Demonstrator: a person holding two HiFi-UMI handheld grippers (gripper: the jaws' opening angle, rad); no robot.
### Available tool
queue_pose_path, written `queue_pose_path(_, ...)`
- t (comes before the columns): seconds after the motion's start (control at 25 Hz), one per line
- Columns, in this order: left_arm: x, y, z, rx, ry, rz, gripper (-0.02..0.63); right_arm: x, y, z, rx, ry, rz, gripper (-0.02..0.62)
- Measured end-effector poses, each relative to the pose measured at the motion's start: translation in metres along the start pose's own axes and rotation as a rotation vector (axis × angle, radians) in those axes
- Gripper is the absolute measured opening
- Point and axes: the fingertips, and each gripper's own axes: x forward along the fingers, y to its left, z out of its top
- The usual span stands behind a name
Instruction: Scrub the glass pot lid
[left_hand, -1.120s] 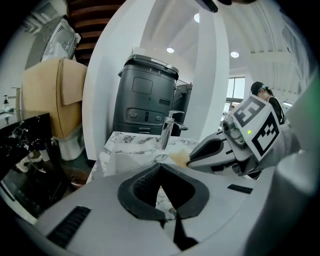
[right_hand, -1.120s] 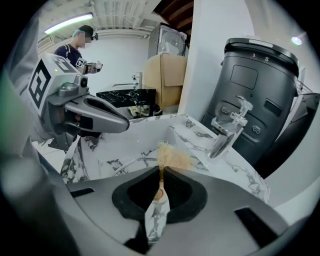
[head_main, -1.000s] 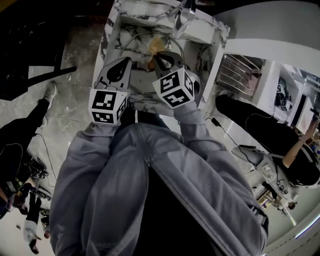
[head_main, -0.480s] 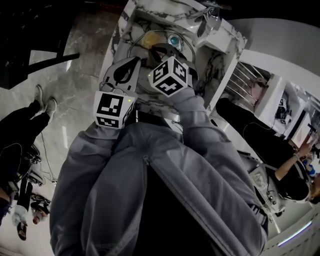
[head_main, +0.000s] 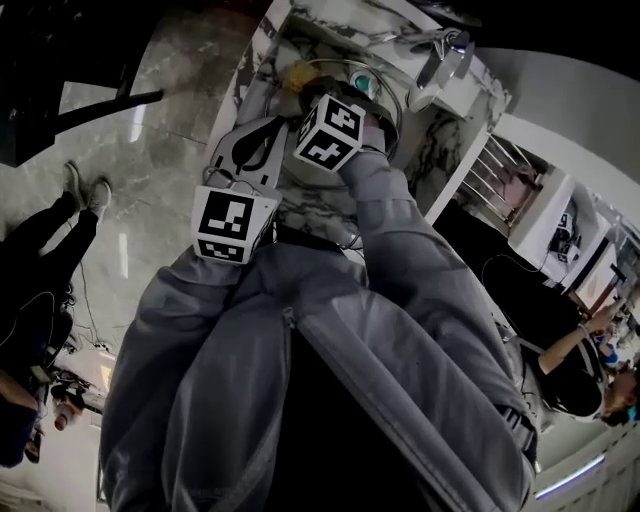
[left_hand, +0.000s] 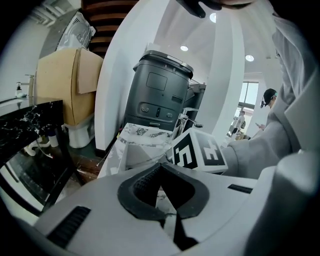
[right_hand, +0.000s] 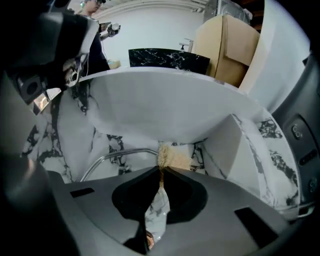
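Right gripper (right_hand: 161, 169) has dropped deeper into the sink (right_hand: 235, 145) than a second ago and its marker cube (head_main: 330, 130) has rolled round to a new face; left gripper (left_hand: 161, 166) has barely shifted. Right jaws are clamped on a yellow sponge (right_hand: 171, 155), which sticks out past the tips and points steeply down. Sponge sits right at the metal rim of the glass pot lid (right_hand: 120, 152); can't tell if it actually presses on it. Lid lies in the sink bottom, rim arc curving off to the left in the right gripper view, marble-veined walls around it. Head view shows the same: lid's knob (head_main: 362, 82) just beside the cube, sponge (head_main: 298, 72) at the far edge, faucet (head_main: 445, 55) above the sink's corner. Left jaws are pressed together with nothing between them, held over the near edge of the sink, to the left of the right gripper, with its own marker cube (head_main: 232, 222) close to the person's grey sleeve (head_main: 400, 250). From the left gripper view the right cube is just ahead of the jaws, with a dark grey bin (left_hand: 157, 90) and a cardboard box (left_hand: 65, 85) behind. Black marble counter (right_hand: 165, 57) beyond the sink. Other people stand at both edges of the head view.
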Motion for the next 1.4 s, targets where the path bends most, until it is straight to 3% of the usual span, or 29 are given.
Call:
queue_pose_path(0.28, -0.003, 0.008, 0.000, -0.044, 0.004, 0.024, 0.009, 0.028, 0.017, -0.009, -0.053, 0.125, 0.115, 0.044)
queue_pose_path(0.64, -0.009, 0.011, -0.006, -0.086, 0.020, 0.038, 0.009, 0.023, 0.058, -0.011, -0.125, 0.181, 0.228, 0.044)
queue_pose_path(1.0, -0.017, 0.012, -0.015, -0.092, 0.046, 0.062, 0.009, 0.013, 0.108, -0.021, -0.099, 0.191, 0.334, 0.044)
queue_pose_path(1.24, -0.021, 0.005, -0.016, -0.083, 0.040, 0.047, 0.009, 0.007, 0.139, -0.030, -0.130, 0.253, 0.378, 0.044)
queue_pose_path(1.4, -0.025, 0.007, -0.016, -0.087, 0.041, 0.052, 0.009, 0.005, 0.167, -0.037, -0.045, 0.260, 0.487, 0.044)
